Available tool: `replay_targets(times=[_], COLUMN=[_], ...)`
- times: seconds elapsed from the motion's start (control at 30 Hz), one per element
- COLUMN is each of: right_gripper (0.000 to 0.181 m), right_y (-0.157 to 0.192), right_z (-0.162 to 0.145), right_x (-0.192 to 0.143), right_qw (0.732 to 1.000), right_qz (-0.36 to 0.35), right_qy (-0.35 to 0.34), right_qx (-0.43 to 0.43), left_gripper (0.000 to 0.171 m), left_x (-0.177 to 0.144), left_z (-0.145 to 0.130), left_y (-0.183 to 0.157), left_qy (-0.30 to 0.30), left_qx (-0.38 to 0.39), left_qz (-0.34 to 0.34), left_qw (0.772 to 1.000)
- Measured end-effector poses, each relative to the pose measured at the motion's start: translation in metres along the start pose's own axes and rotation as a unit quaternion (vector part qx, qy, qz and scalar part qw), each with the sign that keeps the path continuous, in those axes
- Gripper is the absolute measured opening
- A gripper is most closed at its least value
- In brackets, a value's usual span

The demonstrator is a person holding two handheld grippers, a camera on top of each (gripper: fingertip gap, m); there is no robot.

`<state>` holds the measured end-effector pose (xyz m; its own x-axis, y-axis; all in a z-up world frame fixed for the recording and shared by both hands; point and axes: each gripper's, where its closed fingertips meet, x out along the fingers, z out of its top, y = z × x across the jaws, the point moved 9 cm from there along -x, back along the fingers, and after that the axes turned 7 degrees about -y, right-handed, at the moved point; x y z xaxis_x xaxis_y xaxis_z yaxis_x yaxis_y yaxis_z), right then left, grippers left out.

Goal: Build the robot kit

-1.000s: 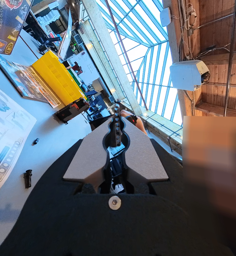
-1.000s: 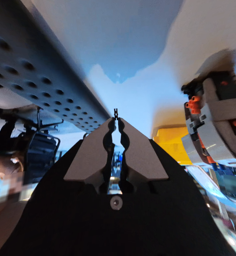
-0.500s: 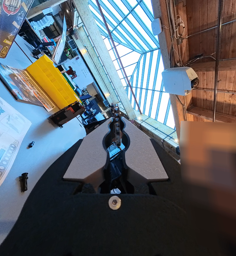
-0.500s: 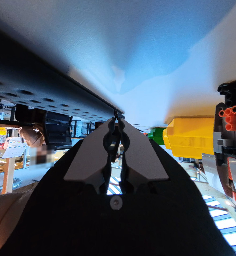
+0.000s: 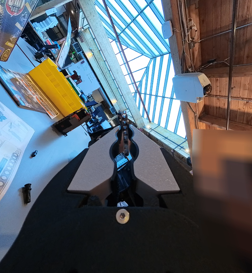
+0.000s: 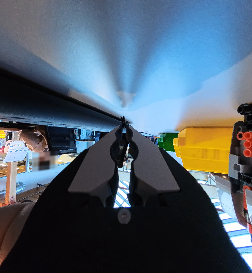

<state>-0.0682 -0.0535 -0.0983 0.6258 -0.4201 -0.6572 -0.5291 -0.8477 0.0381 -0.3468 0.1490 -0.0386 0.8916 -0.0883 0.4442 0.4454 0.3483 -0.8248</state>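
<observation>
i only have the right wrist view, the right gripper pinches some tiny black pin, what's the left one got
Observer: The left gripper is shut on a dark perforated beam that pokes out past its fingertips.
Operator: any more pins about
Observer: Two loose black pins lie on the white table to its left, a small one and a longer one.
Operator: anything else on that table
Observer: An open instruction sheet lies beside the pins, with a printed booklet against the yellow bin behind.
</observation>
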Motion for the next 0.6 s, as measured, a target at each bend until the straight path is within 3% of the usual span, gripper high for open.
replay_targets(times=[0.6], right_gripper=[0.002], right_y=[0.0026], right_z=[0.0090], right_x=[0.0026], right_qw=[1.000], right_qz=[0.005], right_qy=[-0.016], right_qx=[0.000], left_gripper=[0.003], left_x=[0.0005], left_z=[-0.0009], left_y=[0.0020], left_qy=[0.002], left_qx=[-0.005], left_qz=[0.001], left_qw=[1.000])
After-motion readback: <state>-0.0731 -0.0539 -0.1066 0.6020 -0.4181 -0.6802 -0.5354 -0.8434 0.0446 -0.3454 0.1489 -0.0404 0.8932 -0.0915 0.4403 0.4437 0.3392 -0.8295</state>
